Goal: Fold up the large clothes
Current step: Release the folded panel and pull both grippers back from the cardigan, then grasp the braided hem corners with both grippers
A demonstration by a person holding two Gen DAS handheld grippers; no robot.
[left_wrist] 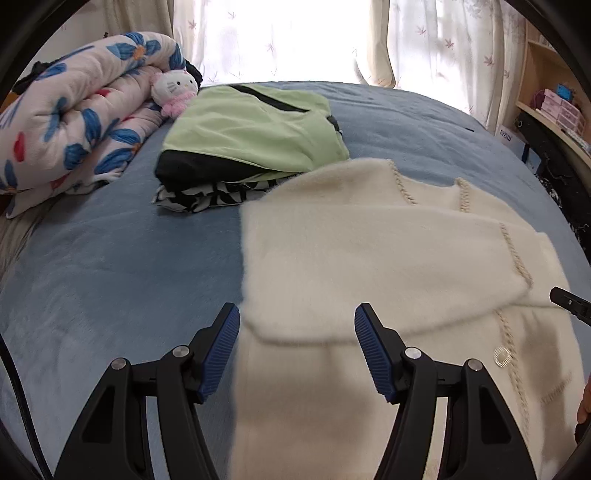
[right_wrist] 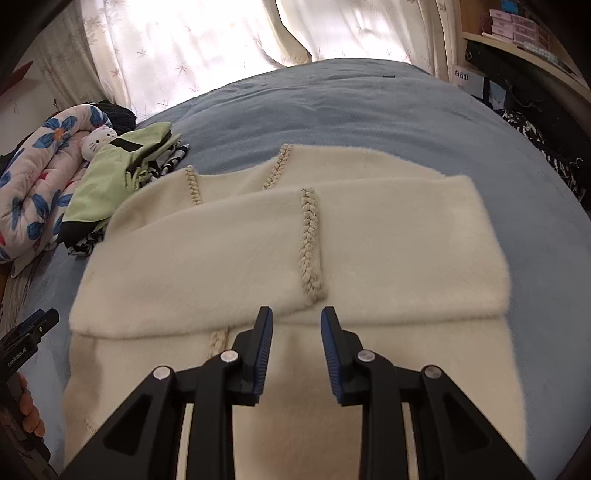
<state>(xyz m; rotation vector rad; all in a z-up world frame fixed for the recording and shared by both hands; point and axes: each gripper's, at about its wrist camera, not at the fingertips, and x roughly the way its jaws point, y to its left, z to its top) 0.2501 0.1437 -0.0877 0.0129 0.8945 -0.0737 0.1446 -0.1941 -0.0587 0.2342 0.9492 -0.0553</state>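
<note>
**Cream garment lay folded on the bed, both tongs empty above it**

At the far left, a rolled white quilt printed with blue and red flowers sat on the blue bed cover, with a small white plush cat in a pink scarf tucked against it. Just to the right lay a stack of folded clothes: a pale green garment with black trim on top of a black-and-white patterned piece.

Right of the stack, its far corner just beside it, the large fluffy cream garment with braided stitching was spread on the bed, its upper part folded down over the lower part.

The left tongs hung over the garment's left edge, standing well apart with nothing between the blue ribbed pads. The right tongs hung over the middle of the garment, just below the folded edge, parted narrowly and gripping nothing.

A wooden shelf with pink boxes stood at the far right.
</note>
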